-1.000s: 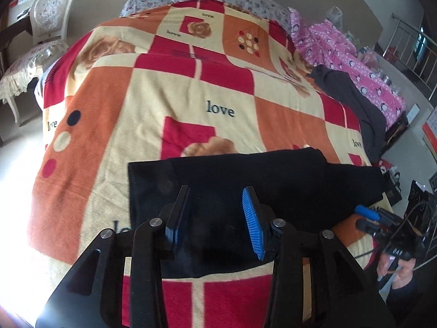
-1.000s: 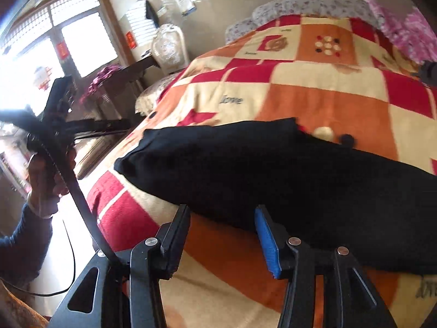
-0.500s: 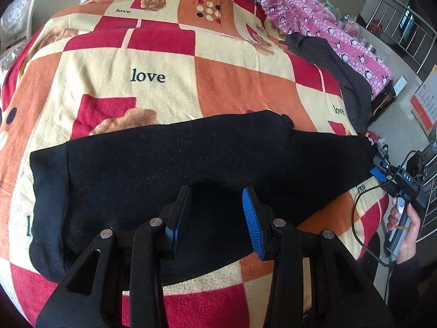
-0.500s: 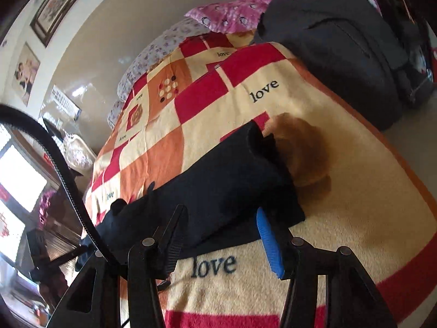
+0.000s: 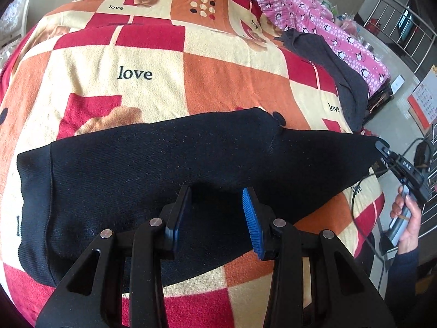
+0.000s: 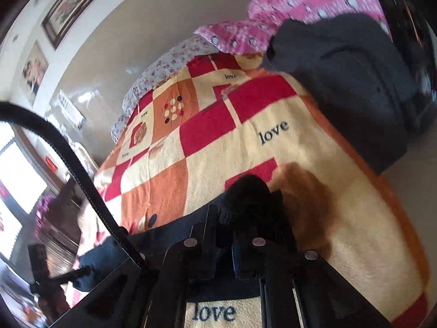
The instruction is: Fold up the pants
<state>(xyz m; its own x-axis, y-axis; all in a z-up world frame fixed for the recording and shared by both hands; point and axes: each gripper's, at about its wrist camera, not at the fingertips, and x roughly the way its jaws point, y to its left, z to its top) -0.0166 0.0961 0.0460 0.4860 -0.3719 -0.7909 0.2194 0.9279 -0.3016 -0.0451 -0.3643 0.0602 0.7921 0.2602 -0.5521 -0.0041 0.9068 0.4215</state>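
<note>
Left hand-held gripper [image 5: 215,213], its black and blue-padded fingers standing partly apart with nothing pinched between them, hovers over the near edge of the black knit pants [image 5: 153,169]. These pants lie stretched crosswise over the bed's fleece blanket of red, orange and cream squares printed with "love" [image 5: 218,76], waistband end at the left and leg end running off to the right. Beyond them, along the bed's right side, lies a dark grey garment [image 5: 338,71], with pink penguin-print bedding [image 5: 327,30] past it. At the far right, the right hand-held gripper [image 6: 235,218] has just been closing and now pinches the leg end of the pants, a bunch of black cloth rising between its fingers; a hand [image 5: 407,224] holds its grip.
</note>
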